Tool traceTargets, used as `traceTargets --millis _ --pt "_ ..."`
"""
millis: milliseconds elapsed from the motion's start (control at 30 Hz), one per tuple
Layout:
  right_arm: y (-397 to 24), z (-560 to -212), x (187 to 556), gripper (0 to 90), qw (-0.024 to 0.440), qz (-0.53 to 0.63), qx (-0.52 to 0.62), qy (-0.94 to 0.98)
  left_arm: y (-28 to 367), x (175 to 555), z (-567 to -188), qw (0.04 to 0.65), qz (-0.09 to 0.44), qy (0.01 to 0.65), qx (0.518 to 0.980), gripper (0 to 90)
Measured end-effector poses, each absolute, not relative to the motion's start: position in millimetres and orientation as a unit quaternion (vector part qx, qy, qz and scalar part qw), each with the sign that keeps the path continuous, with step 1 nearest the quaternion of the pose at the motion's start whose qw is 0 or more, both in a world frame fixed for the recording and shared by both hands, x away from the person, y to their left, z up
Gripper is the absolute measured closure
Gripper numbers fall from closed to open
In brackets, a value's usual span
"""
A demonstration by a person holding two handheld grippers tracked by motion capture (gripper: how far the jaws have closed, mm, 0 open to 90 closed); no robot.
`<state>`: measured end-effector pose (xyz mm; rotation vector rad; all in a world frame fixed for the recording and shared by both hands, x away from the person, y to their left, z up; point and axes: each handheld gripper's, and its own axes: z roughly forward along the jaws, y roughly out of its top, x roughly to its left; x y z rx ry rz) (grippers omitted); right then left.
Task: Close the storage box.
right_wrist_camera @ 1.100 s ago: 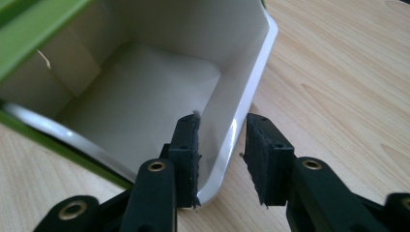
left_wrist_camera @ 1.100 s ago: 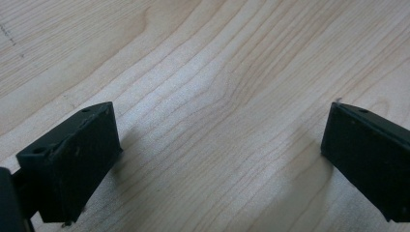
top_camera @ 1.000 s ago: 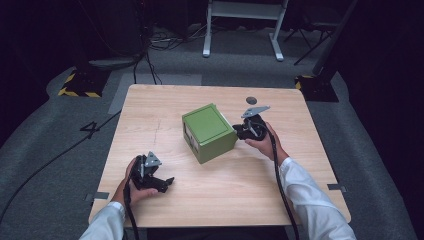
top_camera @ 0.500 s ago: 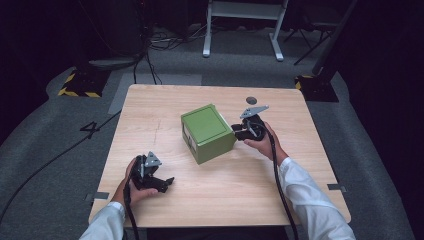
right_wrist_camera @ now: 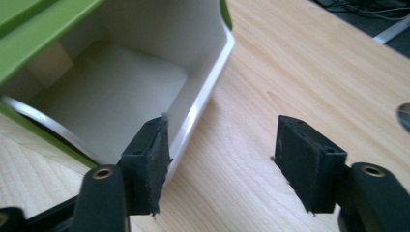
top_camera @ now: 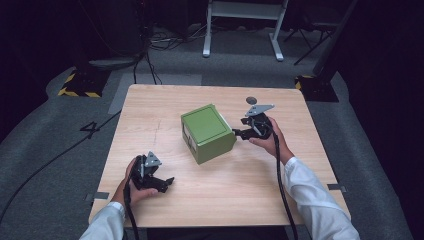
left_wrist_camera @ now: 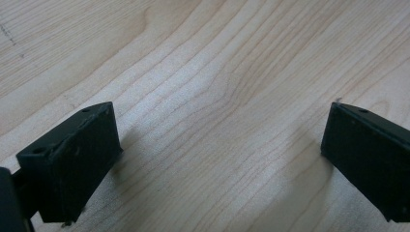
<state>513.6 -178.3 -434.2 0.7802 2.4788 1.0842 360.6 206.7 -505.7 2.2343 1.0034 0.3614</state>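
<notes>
A green box (top_camera: 207,132) sits near the middle of the wooden table (top_camera: 150,105). My right gripper (top_camera: 241,133) is held level against the box's right side. In the right gripper view the box's white open compartment (right_wrist_camera: 116,92) lies just ahead, under a green edge (right_wrist_camera: 43,34). The right gripper (right_wrist_camera: 222,130) is open and its jaws have just been opening. Its left pad (right_wrist_camera: 152,164) stands beside the white rim, and only bare wood lies between the jaws. My left gripper (top_camera: 167,182) rests low at the table's front left, and the left gripper (left_wrist_camera: 220,111) is open over bare wood.
A small dark disc (top_camera: 251,100) lies on the table behind the right gripper and appears as the disc (right_wrist_camera: 403,113) at the right edge of the right gripper view. Beyond the table are grey carpet, cables and a white stand's legs (top_camera: 240,30).
The right gripper's jaws have spread apart at the box's right side. The box and the left hand have stayed where they were.
</notes>
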Motion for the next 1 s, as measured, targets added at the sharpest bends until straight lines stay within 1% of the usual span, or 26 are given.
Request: traceTargets --millis 67,133,333,633,1000 --pt "-181 -432 513 34.7 0.163 0.380 0.273 0.869 207 361 -506 0.327 0.138 0.383 0.853 0.5" --pt "-184 -429 513 33.7 0.171 0.376 0.276 0.868 207 361 -506 0.327 0.138 0.383 0.853 0.5" --pt "-191 -425 511 29.9 0.173 0.374 0.279 0.867 207 361 -506 0.326 0.138 0.383 0.853 0.5" --pt "-199 -419 504 24.9 0.188 0.359 0.276 0.872 207 361 -506 0.326 0.138 0.383 0.853 0.5" --pt "-207 -417 491 22.4 0.193 0.343 0.266 0.880 207 360 -506 0.326 0.138 0.383 0.853 0.5"
